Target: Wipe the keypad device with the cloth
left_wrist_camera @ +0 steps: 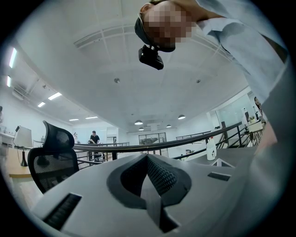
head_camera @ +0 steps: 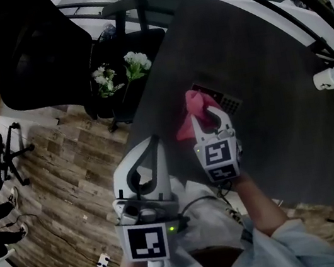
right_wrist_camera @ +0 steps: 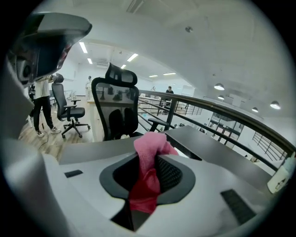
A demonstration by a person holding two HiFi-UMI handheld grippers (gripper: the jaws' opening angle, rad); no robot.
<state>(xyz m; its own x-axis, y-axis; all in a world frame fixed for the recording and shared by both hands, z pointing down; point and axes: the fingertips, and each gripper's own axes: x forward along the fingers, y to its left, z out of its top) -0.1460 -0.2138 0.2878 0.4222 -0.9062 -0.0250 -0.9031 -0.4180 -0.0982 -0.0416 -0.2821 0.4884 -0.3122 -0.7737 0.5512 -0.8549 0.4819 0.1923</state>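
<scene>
The pink cloth [head_camera: 190, 111] hangs bunched from my right gripper [head_camera: 207, 115], which is shut on it above the dark table [head_camera: 283, 141]. In the right gripper view the cloth [right_wrist_camera: 147, 172] fills the gap between the jaws and folds over their tips. The keypad device [head_camera: 224, 103], a dark flat unit with rows of keys, lies on the table just beyond the cloth and is partly covered by it. My left gripper [head_camera: 151, 144] is held off the table's left edge, over the wooden floor, shut with nothing in it [left_wrist_camera: 148, 161].
A white bottle [head_camera: 332, 77] lies near the table's right edge. A black mesh office chair [head_camera: 31, 51] and a pot of white flowers [head_camera: 119, 74] stand past the table's far left corner. A railing runs behind the table.
</scene>
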